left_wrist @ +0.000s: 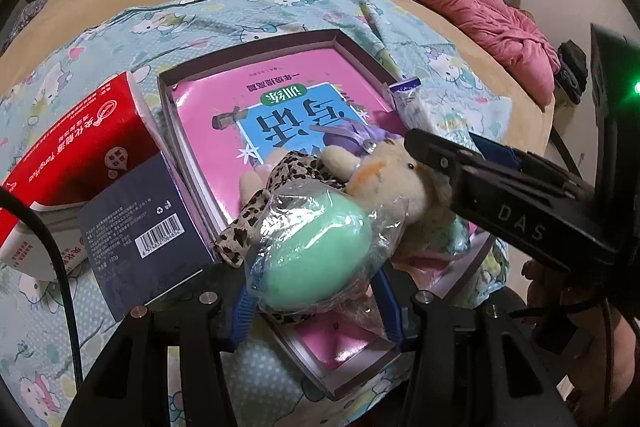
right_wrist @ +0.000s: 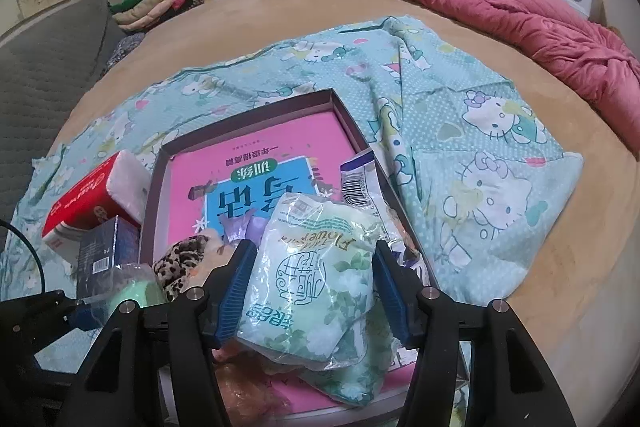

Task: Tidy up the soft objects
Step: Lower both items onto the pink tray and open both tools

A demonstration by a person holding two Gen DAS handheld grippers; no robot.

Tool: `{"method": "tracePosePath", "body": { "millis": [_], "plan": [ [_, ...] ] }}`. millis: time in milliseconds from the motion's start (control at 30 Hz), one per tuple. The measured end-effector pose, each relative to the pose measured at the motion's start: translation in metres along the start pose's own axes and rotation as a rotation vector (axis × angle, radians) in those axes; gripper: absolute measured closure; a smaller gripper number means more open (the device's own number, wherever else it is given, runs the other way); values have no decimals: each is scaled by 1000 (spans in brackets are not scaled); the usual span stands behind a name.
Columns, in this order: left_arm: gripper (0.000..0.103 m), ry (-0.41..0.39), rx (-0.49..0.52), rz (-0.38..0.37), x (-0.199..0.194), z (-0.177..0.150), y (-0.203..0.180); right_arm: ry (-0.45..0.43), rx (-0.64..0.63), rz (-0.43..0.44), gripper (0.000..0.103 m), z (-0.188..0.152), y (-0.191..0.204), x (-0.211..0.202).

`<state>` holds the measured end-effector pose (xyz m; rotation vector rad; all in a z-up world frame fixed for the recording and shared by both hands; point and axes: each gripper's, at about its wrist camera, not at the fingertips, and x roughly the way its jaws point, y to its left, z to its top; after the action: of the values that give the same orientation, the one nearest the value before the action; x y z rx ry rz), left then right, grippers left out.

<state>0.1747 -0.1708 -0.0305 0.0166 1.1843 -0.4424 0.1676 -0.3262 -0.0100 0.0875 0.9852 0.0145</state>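
Over a shallow box (left_wrist: 256,61) on a bed's cartoon-print sheet (right_wrist: 480,131), the left claw (left_wrist: 316,301) grasps a green sponge in clear wrap (left_wrist: 316,259), a plush toy (left_wrist: 392,179) just beyond it. The right claw (right_wrist: 316,291) has a floral-print soft pack (right_wrist: 320,279) between its blue pads (right_wrist: 234,291), whether clenched cannot be told. A red tissue pack (left_wrist: 80,147) lies left of the box.
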Motion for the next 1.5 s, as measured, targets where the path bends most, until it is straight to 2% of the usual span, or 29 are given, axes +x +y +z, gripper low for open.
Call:
{"method": "tracePosePath", "body": {
  "millis": [300, 700, 967, 1500],
  "plan": [
    [51, -4, 16, 7, 3, 3, -3, -22, -13, 1, 31, 1, 4, -6],
    [45, -9, 22, 20, 4, 4, -6, -61, 12, 14, 30, 0, -2, -30],
    [37, -1, 35, 21, 3, -4, -8, -86, 28, 15, 29, 0, -6, -44],
    [36, -12, 39, -6, -6, -33, -5, -93, 29, 21, 29, -3, -4, -54]
  ]
}}
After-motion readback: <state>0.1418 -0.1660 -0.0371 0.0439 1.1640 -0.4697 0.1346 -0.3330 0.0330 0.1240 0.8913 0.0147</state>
